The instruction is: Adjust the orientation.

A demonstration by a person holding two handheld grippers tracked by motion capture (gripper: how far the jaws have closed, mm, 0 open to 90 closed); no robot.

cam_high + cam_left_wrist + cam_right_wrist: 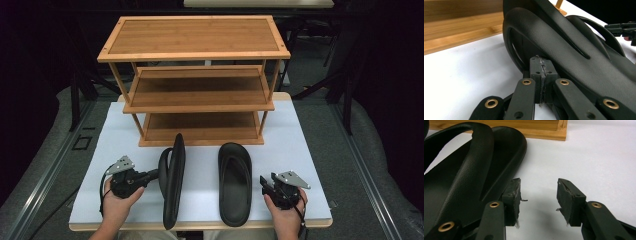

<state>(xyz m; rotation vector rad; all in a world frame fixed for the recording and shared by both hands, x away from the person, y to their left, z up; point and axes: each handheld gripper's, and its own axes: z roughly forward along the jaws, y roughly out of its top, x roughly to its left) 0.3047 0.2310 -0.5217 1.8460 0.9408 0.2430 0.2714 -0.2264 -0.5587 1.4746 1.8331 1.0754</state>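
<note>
The left sandal [171, 180] is tipped up on its edge on the white table top [125, 135], just in front of the wooden rack [195, 80]. The left gripper [150, 175] is seen at its side; in the left gripper view the pads [541, 75] are pressed flat together at the sandal's strap [564, 40], though it cannot be told whether any of the strap or rim is pinched between them. The right sandal [235, 182] lies flat, sole down, just beside the first. The right gripper [264, 184] is held at its outer edge with the jaws standing well apart and nothing between them; one pad [512, 195] is nearly touching the sandal's rim [506, 170].

If the hold on the tipped sandal is only a thin pinch, it is judged that the sandal may slip free and flop back down when lifted. Its toe is near the rack's bottom shelf [200, 127], so a careless swing may knock the rack. The right jaws are placed beside the rim rather than around it, so a closing there may be made on air, or the sandal may be nudged sideways into its neighbour
</note>
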